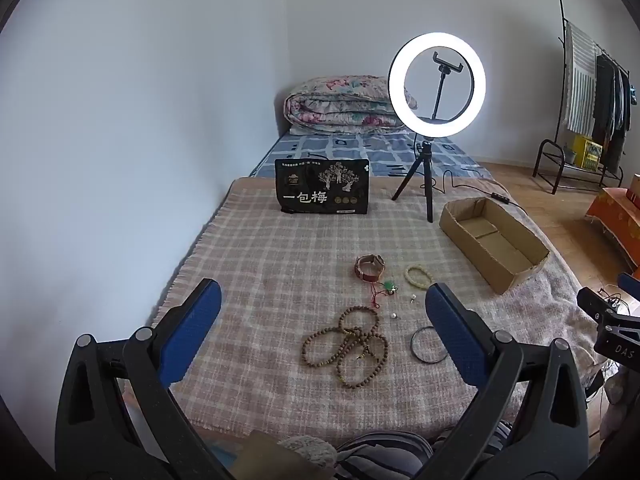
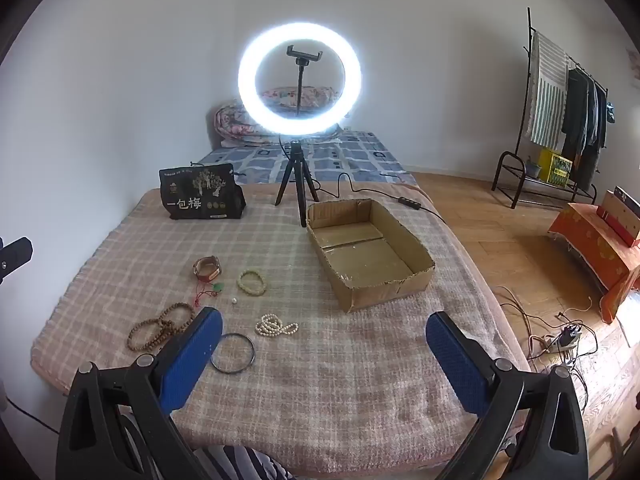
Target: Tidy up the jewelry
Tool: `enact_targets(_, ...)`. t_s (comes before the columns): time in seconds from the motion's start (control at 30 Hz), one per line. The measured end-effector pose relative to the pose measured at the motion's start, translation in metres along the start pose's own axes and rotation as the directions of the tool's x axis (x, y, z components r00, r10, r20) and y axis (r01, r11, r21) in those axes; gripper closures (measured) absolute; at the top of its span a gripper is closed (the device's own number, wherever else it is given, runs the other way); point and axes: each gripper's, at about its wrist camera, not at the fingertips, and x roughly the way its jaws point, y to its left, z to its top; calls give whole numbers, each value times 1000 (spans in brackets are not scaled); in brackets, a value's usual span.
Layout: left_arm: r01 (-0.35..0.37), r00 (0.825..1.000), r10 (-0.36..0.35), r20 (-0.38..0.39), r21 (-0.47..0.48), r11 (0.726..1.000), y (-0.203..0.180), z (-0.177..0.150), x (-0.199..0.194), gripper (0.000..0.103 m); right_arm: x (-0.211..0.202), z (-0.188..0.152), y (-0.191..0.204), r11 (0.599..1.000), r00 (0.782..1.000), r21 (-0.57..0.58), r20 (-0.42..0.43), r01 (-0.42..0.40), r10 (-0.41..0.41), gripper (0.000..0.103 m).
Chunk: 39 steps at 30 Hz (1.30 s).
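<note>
Both grippers, left gripper (image 1: 322,320) and right gripper (image 2: 324,344), hang spread and empty. Jewelry lies loose on our plaid blanket (image 2: 120,240); cardboard box (image 2: 372,248) empty. Risk: wooden bead strand (image 1: 346,346) tangles; tiny pearl (image 2: 234,301) slips between pads.

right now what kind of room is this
Most likely a bedroom used as a filming corner: a folded floral quilt on a bed, a clothes rack with hanging garments, and a lit ring light on a tripod.
</note>
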Motion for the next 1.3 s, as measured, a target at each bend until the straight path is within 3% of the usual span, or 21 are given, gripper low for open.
enact_targets(1.3,1,1000,-1,-2,-4,1000,-2,6,-1,0,0,-2,1,1000,1000,-9,-7,6,-6,0)
